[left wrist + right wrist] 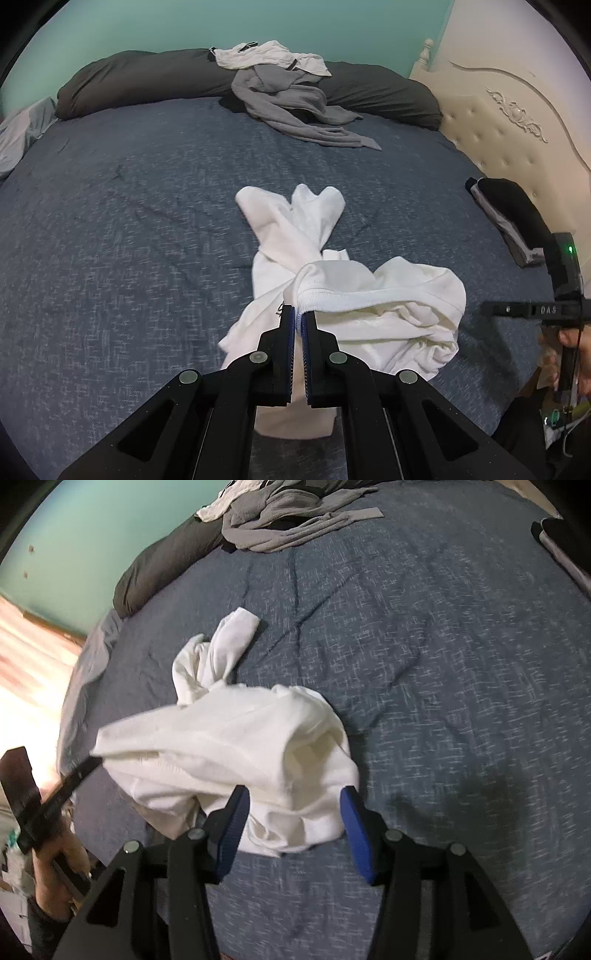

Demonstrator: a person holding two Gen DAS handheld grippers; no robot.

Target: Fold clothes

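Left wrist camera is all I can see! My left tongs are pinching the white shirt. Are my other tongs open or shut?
Observer: The right tongs are open, with the blue pads apart on either side of a bunched part of the white shirt.
Operator: What's past the far side of the bed? I only see grey sheet there.
Observer: Beyond that edge of the bed there is a brightly lit floor.

Matt white cotton-like shirt (332, 280)
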